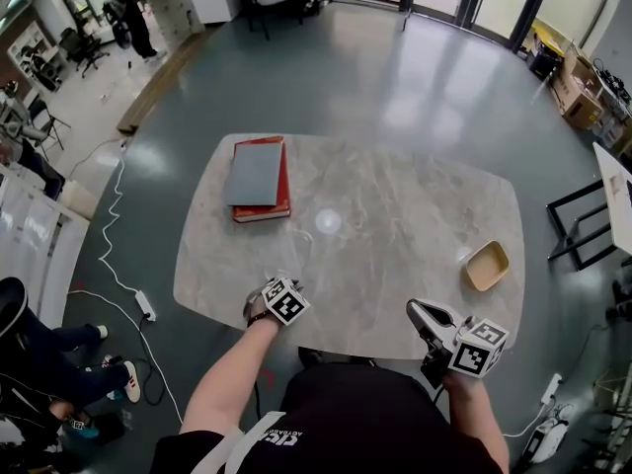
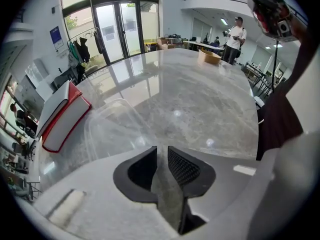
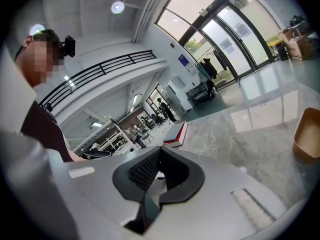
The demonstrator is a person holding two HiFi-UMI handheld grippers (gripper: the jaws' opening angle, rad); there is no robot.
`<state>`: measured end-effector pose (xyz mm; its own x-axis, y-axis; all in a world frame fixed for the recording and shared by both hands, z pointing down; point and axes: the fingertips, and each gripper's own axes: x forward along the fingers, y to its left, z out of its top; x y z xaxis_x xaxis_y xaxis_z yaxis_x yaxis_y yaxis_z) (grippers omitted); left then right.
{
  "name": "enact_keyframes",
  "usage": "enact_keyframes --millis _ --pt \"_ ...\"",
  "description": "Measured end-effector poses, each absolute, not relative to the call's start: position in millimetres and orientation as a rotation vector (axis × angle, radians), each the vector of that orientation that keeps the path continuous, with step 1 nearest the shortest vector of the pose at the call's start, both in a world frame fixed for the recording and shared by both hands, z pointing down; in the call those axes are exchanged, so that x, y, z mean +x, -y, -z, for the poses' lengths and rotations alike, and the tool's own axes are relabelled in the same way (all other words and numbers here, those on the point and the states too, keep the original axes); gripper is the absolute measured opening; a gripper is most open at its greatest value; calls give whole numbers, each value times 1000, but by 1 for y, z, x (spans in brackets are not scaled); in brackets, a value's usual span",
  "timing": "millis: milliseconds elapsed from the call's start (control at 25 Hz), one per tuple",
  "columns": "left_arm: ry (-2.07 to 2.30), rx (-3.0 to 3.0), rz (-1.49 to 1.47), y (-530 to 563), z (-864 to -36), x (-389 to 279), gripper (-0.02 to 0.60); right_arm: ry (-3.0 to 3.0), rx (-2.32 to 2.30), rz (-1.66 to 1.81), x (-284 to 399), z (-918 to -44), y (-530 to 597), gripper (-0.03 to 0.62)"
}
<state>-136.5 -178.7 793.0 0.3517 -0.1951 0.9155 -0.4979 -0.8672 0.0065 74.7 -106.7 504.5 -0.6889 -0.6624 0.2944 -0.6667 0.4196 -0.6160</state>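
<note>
My left tool (image 2: 162, 149) sits at the surface's (image 1: 395, 215) near edge, its jaws a slit apart, with a clear tub (image 2: 112, 129) just ahead. My right tool (image 3: 160, 154) is closed and empty, near the tan bowl (image 1: 487, 265).

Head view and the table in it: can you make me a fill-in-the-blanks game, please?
The grey book lies on top of a ____ book.
The tan bowl sits on the table, nearer the tool on the person's ____ side.
A ____ plastic tub stands just ahead of the left tool.
Missing words: red; right; clear.
</note>
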Motion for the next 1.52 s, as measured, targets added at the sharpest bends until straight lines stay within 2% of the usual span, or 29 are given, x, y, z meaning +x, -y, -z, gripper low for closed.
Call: enact_keyframes --millis 240,560,1520 --pt "475 2330 -1544 177 -794 -131 17 2649 1223 -1168 69 -507 113 2" --pt "573 2301 -1349 177 -777 -130 15 2706 1207 -1154 66 -498 125 2" --pt "991 2621 -514 173 -505 -115 20 2847 1155 -973 72 -461 166 2"
